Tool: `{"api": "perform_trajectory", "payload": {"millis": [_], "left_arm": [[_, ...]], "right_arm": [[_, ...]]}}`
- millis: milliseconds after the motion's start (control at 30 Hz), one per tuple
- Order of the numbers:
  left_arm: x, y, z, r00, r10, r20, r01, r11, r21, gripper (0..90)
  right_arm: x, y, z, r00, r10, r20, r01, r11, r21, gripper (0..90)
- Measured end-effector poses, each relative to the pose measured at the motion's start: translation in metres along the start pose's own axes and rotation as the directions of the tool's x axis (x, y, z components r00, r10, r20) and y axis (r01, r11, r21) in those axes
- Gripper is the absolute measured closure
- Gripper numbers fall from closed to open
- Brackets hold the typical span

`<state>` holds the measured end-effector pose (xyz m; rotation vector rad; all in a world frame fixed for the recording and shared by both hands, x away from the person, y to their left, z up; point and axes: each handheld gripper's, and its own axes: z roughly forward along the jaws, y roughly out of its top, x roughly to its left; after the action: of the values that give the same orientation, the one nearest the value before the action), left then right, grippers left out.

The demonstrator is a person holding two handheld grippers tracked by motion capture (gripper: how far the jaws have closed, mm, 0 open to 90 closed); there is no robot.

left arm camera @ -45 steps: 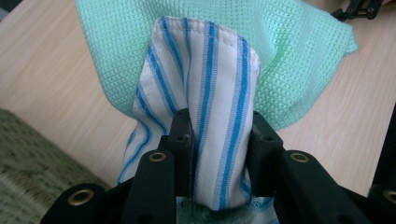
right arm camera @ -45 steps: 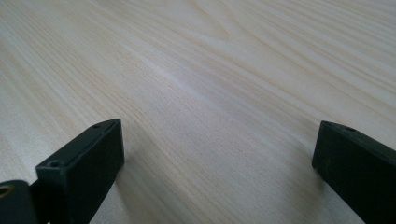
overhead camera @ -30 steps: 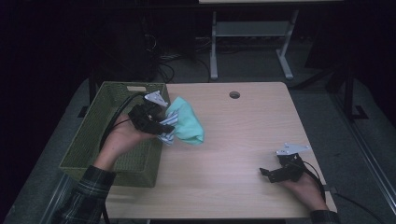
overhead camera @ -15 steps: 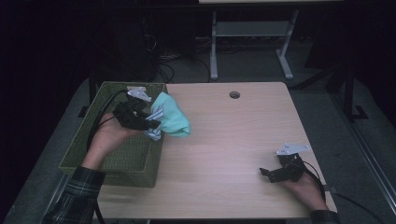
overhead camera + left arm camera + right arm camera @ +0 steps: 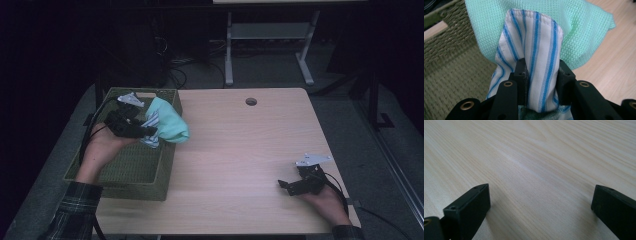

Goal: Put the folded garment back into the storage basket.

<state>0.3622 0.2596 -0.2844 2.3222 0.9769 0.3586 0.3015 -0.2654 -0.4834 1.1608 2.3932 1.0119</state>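
Note:
My left gripper (image 5: 146, 131) (image 5: 542, 75) is shut on a folded bundle of cloths: a white cloth with blue stripes (image 5: 536, 50) (image 5: 151, 126) wrapped in a mint-green waffle cloth (image 5: 564, 22) (image 5: 170, 122). The bundle hangs over the right rim of a green woven basket (image 5: 125, 165) (image 5: 451, 62) at the table's left. In the left gripper view both black pads press the striped cloth from either side. My right gripper (image 5: 286, 186) (image 5: 540, 200) rests on the wooden table (image 5: 240, 150) at the front right, jaws wide open with bare wood between them.
A round cable hole (image 5: 251, 101) sits near the table's far edge. Beyond the table stands a white metal frame (image 5: 265, 45) with cables on the dark floor. Black cables trail from both grippers.
My left hand has carried the cloth bundle leftward and away from me, from over the table beside the basket to above the basket's right rim. The right gripper has stayed put.

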Motion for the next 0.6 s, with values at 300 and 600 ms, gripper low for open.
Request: {"api": "perform_trajectory", "payload": {"millis": [300, 600], "left_arm": [[0.019, -0.023, -0.004, 0.997, -0.071, -0.032, 0.071, 0.9974, -0.014, 67.2], [0.038, -0.048, -0.005, 0.988, -0.139, -0.067, 0.138, 0.9903, -0.016, 67.2]], "right_arm": [[0.0, 0.0, 0.0, 1.0, 0.002, 0.002, -0.002, 1.0, 0.0, 2.0], [0.0, 0.0, 0.0, 1.0, 0.001, 0.002, -0.001, 1.0, 0.001, 2.0]]}}
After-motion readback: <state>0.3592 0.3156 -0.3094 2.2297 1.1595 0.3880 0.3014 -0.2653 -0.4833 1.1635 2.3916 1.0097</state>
